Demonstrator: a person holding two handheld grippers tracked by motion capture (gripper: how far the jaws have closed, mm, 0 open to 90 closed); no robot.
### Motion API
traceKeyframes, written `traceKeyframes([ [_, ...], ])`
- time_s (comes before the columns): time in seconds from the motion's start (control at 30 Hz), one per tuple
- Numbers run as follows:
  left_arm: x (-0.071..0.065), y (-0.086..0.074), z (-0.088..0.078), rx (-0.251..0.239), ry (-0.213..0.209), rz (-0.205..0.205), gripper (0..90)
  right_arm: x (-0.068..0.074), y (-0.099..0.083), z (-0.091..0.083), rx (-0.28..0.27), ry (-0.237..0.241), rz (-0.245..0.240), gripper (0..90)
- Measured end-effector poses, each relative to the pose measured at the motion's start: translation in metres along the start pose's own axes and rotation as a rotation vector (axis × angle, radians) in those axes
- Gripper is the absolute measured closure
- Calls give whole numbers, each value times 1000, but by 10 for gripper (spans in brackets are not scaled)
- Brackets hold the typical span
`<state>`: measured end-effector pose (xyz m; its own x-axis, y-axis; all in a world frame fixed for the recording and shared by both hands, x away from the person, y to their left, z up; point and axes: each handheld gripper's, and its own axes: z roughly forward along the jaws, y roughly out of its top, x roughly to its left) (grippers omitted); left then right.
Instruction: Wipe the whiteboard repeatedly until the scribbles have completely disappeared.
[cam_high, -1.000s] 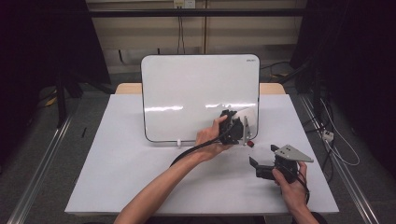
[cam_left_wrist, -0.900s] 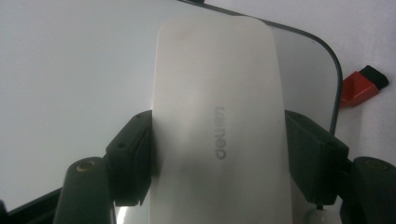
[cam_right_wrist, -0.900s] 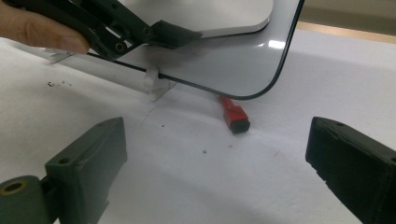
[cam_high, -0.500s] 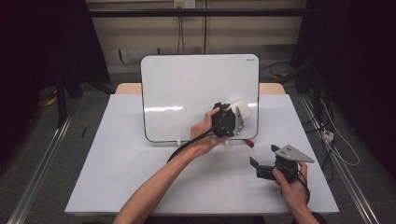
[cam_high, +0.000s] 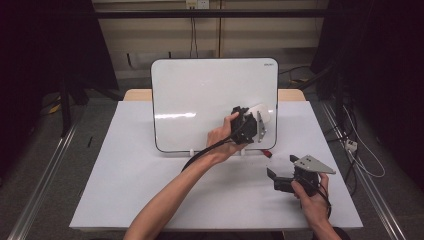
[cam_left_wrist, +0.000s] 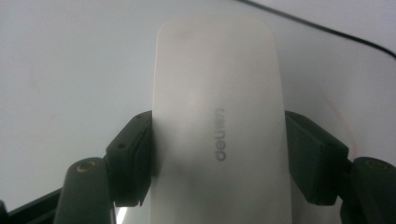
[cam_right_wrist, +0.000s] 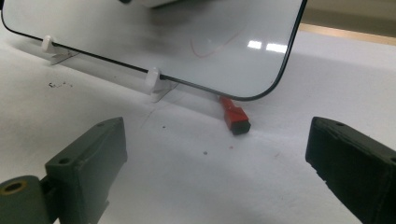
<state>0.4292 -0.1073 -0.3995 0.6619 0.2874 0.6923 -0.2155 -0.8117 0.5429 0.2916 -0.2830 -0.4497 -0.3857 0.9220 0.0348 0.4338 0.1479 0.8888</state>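
A white whiteboard (cam_high: 200, 100) stands upright on small feet on the table. My left gripper (cam_high: 260, 122) is shut on a white eraser (cam_high: 263, 113), which it holds against the board's lower right area. In the left gripper view the eraser (cam_left_wrist: 217, 116) sits clamped between both black pads (cam_left_wrist: 133, 154), with the board right behind it. My right gripper (cam_high: 274, 179) rests low on the table at the right and is open with nothing between its jaws (cam_right_wrist: 215, 158). A faint red stroke (cam_right_wrist: 215, 46) shows on the whiteboard (cam_right_wrist: 140, 32).
A red marker (cam_right_wrist: 235, 116) lies on the table under the board's lower right corner (cam_high: 268, 153). White paper (cam_high: 125, 175) covers the table. Dark floor, rails and cables surround the table.
The left gripper has shifted slightly upward on the board with the eraser still clamped. The right gripper has stayed where it was.
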Motion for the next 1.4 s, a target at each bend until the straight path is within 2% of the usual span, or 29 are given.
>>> traceKeyframes([
  [0.13, -16, 0, 1, -1, -25, 50, 310, 0, 0, -1, -1, 1, 2, 55],
  [0.2, -17, -2, -1, 0, -40, 52, 311, 0, 0, -1, 0, 4, 5, 55],
  [0.27, -22, -5, -3, 6, -53, 86, 311, 0, -1, -1, 0, 4, 3, 55],
  [0.37, -30, -11, -6, 10, -75, 112, 311, 0, -1, -1, -1, 2, 2, 55],
  [0.53, -33, -18, -11, 31, -99, 165, 311, 1, -1, -1, 0, 2, 1, 55],
  [0.6, -33, -23, -14, 37, -113, 168, 311, 0, -1, -1, -1, 1, -1, 55],
  [0.7, -31, -32, -19, 39, -115, 161, 311, 0, -1, -1, 2, 0, 7, 55],
  [0.77, -28, -38, -23, 57, -110, 151, 311, 0, -1, -1, 1, 0, 5, 55],
  [0.9, -21, -48, -29, 67, -89, 85, 311, 0, -1, -1, 1, -2, 6, 55],
  [0.93, -18, -49, -31, 75, -87, 78, 310, 0, 0, -1, 1, 0, 7, 55],
  [0.97, -16, -49, -31, 78, -78, 49, 311, 1, 0, -1, -1, -1, 4, 55],
  [1.03, -9, -48, -31, 86, -75, 24, 311, 1, 0, -1, -2, -2, 1, 55],
  [1.07, -7, -47, -30, 78, -67, -2, 311, 1, 0, 0, -2, -3, 0, 55],
  [1.13, -2, -41, -27, 78, -60, -11, 311, 1, 0, 0, -3, -3, -1, 55],
  [1.23, -1, -31, -21, 71, -48, -1, 311, 1, 1, 0, -4, -3, -4, 55],
  [1.33, -3, -24, -16, 64, -44, 14, 311, 1, 0, 0, -2, -3, -1, 55],
  [1.4, -6, -19, -14, 67, -39, 41, 310, 1, 0, -1, -3, -1, 0, 55],
])
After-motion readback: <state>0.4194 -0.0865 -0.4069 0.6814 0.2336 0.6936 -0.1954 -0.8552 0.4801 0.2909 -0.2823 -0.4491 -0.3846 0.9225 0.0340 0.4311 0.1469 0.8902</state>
